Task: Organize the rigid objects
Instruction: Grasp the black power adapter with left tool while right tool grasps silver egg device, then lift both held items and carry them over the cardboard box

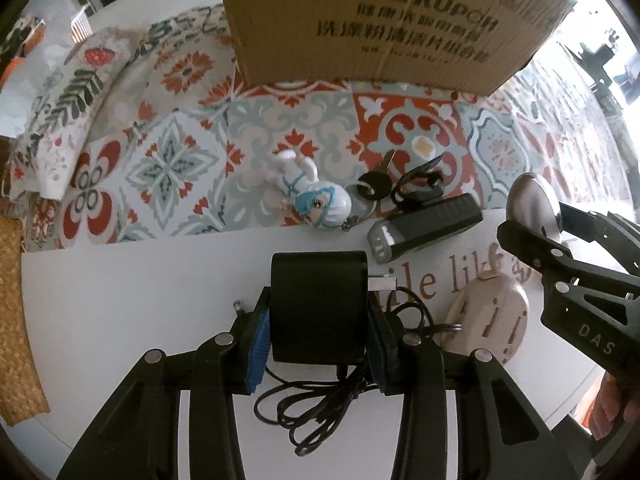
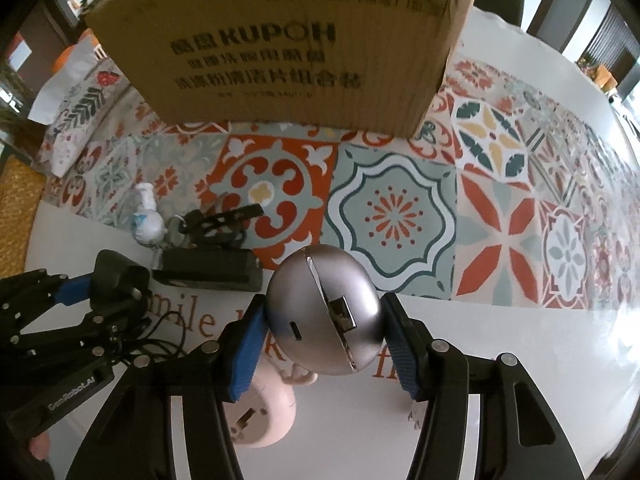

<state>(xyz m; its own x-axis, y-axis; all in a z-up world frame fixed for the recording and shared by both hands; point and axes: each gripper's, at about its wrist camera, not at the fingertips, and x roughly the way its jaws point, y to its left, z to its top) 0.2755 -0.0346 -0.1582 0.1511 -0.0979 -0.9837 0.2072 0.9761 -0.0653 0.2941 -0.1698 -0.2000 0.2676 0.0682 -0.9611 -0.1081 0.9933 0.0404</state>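
Your left gripper [image 1: 318, 342] clamps the black adapter [image 1: 319, 304]; your right gripper [image 2: 326, 342] grips the silver disc [image 2: 324, 312]. The cardboard box [image 2: 280, 44] reads "KUPOH".

Figurine [image 1: 316, 190] left of keys [image 1: 374, 184]; box [image 1: 384, 20] behind

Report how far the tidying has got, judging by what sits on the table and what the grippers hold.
Done: nothing visibly; the cardboard box interior is out of view. In hand: left gripper clamps the black adapter, right gripper clamps the silver round device. Left on the table: figurine, keys, black light, beige disc.
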